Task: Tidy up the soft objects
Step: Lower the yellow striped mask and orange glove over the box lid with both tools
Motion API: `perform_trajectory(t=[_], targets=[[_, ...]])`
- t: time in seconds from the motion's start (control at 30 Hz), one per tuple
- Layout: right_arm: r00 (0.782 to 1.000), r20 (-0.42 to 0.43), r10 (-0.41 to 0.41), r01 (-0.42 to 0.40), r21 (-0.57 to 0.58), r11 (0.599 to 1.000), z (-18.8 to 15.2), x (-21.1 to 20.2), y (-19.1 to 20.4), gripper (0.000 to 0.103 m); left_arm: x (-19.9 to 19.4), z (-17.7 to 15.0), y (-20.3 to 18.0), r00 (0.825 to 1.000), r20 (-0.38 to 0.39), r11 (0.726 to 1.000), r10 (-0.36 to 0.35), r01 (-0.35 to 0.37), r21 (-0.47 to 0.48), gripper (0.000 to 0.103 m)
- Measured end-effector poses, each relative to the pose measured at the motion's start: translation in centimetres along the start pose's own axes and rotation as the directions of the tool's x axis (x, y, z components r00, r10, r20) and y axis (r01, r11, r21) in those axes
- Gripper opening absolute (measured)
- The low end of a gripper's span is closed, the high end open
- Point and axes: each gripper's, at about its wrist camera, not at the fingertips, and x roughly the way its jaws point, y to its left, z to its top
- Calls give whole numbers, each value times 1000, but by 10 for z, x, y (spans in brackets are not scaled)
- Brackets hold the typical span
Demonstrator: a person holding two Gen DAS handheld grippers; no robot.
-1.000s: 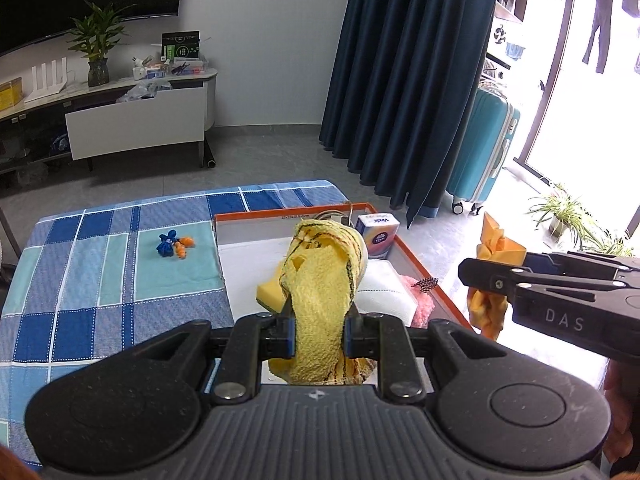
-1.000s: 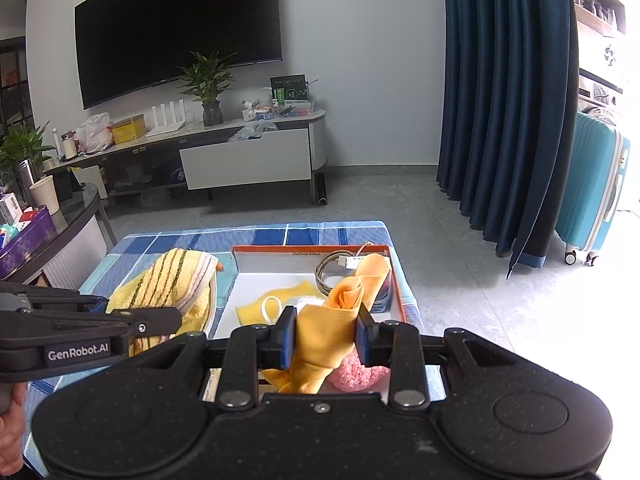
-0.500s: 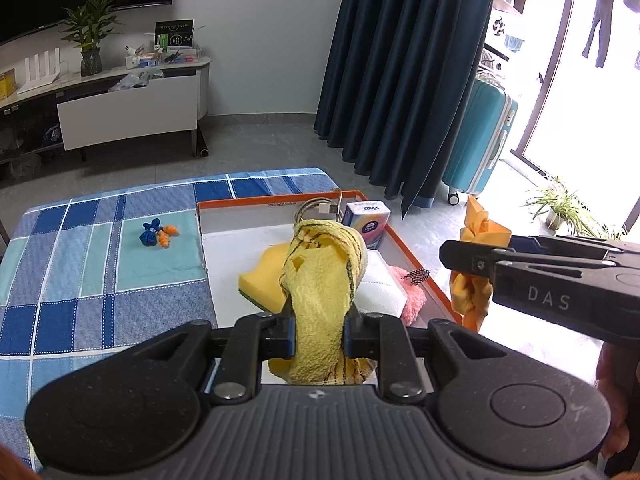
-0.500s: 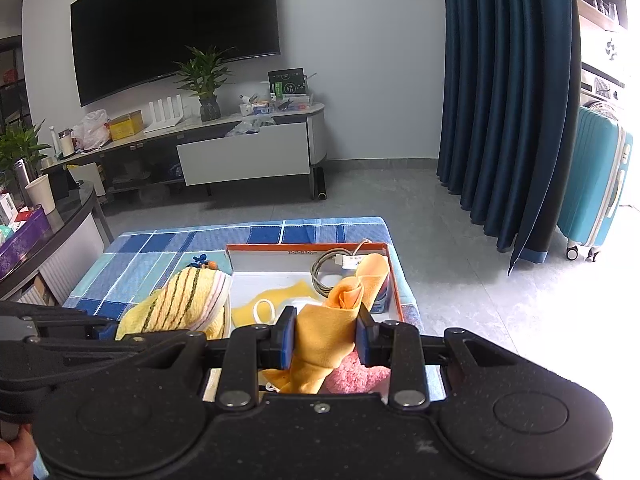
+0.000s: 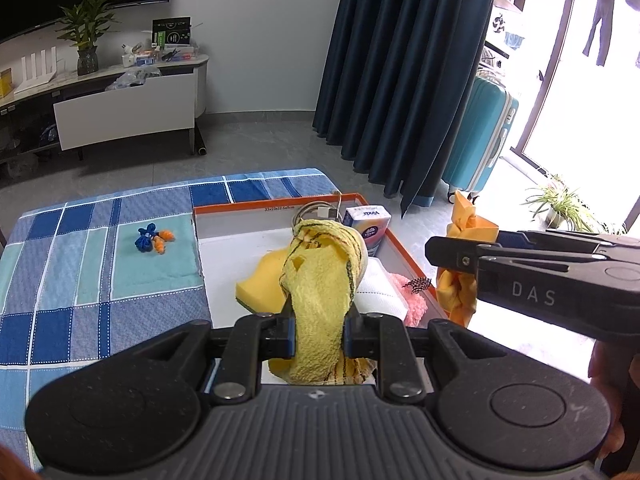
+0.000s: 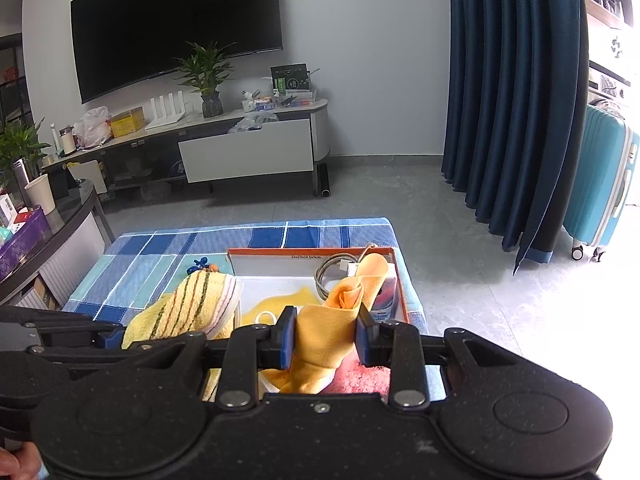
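Your left gripper point(image 5: 319, 330) squeezes the yellow towel point(image 5: 320, 280) above the box point(image 5: 404, 248). Your right gripper point(image 6: 325, 338) squeezes the orange cloth point(image 6: 328, 328). Both cloths hide the box's middle.

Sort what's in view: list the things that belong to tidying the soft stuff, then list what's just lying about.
Job: striped yellow towel in left tool; orange cloth in right tool; sponge; pink fluffy cloth; orange-edged box.

Lying about: cable, tissue pack, blue-orange toy.

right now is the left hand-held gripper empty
No, the left hand-held gripper is shut on a yellow striped towel held above the orange-rimmed box.
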Motion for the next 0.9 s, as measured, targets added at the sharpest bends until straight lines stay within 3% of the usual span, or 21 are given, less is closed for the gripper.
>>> perform_trajectory(t=[0.9], targets=[[999, -35, 4, -3, 21, 1000, 12, 19, -8, 37, 20, 16, -2, 999, -31, 1000, 16, -15, 11, 22]])
